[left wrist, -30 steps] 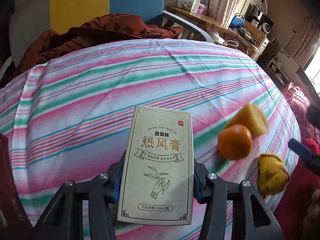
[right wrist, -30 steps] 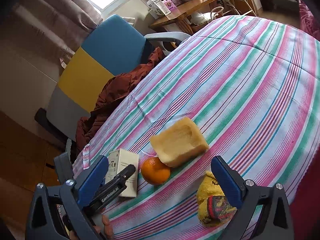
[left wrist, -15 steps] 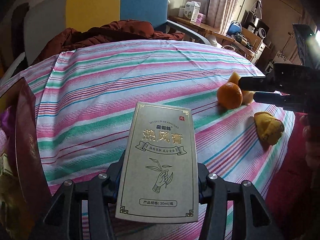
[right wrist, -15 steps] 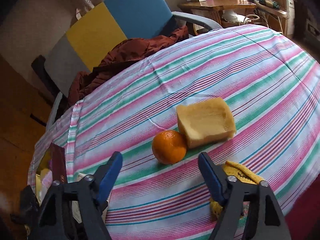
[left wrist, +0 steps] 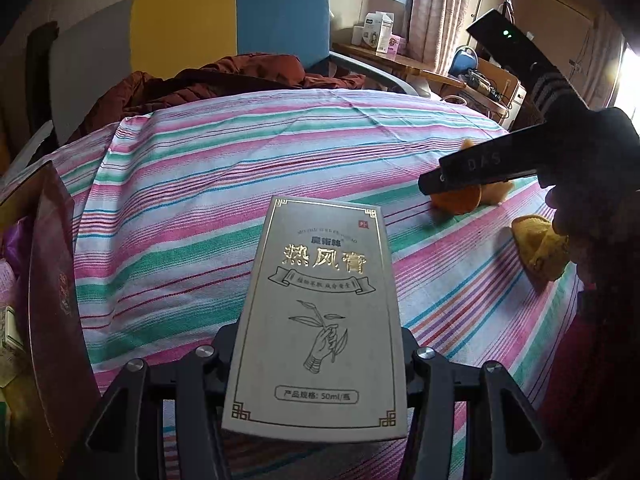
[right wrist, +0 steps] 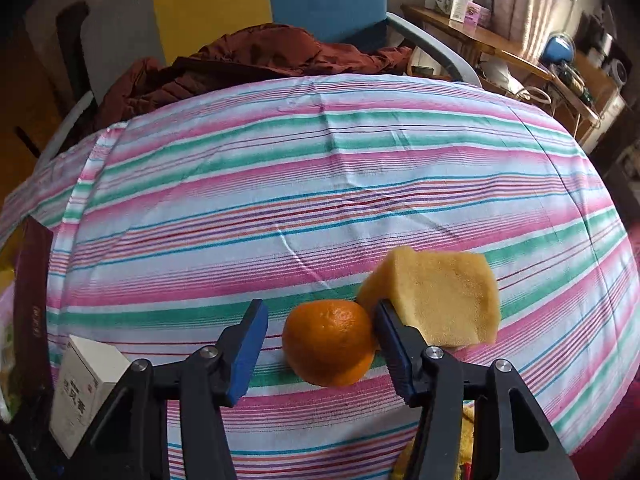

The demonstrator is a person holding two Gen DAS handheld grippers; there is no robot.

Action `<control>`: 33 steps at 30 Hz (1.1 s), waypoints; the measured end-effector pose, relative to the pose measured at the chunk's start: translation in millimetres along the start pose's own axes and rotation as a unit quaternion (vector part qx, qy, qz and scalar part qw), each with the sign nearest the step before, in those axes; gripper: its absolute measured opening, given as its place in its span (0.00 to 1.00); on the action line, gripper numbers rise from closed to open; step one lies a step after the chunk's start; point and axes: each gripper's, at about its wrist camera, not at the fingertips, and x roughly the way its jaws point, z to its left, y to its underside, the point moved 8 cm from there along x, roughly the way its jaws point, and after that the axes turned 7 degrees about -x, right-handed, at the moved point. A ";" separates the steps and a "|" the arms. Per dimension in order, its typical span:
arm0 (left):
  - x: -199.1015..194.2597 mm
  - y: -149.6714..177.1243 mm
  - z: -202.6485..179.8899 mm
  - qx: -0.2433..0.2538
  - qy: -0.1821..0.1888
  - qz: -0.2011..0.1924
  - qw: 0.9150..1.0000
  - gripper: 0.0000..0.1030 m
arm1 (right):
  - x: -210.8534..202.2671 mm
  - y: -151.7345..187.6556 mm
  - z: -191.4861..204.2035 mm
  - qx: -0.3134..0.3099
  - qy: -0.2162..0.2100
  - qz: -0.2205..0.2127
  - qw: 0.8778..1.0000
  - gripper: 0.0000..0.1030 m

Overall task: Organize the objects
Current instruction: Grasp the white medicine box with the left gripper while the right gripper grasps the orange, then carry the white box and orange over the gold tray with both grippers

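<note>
The left gripper (left wrist: 316,356) pinches a grey carton (left wrist: 320,320) printed with gold characters and a line drawing of a hand with a sprig, holding it by its two long sides above the near edge of the table's striped cloth (left wrist: 240,168). The right gripper (right wrist: 320,344) is closing around a mandarin orange (right wrist: 329,342) resting near the cloth's near right edge; the right pad (right wrist: 394,352) sits against the fruit, while the left pad (right wrist: 248,348) stands apart from it. A yellow sponge (right wrist: 440,296) touches the orange on its far right side. A yellow knitted item (left wrist: 538,250) lies by the right edge, and a dark red box (left wrist: 52,272) stands at the left edge.
</note>
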 end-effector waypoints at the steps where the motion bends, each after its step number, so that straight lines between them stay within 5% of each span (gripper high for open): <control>1: -0.2 0.8 -0.3 0.002 -0.002 -0.002 1.000 0.52 | 3.2 2.1 2.2 -0.011 0.003 0.006 1.000 0.54; 9: 0.2 1.3 0.5 0.001 -0.004 -0.011 1.000 0.52 | 18.2 11.6 5.1 -0.033 0.009 0.038 0.999 0.49; 33: -0.5 4.9 -2.3 0.025 -0.032 -0.023 0.999 0.51 | 15.1 11.3 27.2 -0.067 -0.010 0.032 0.997 0.48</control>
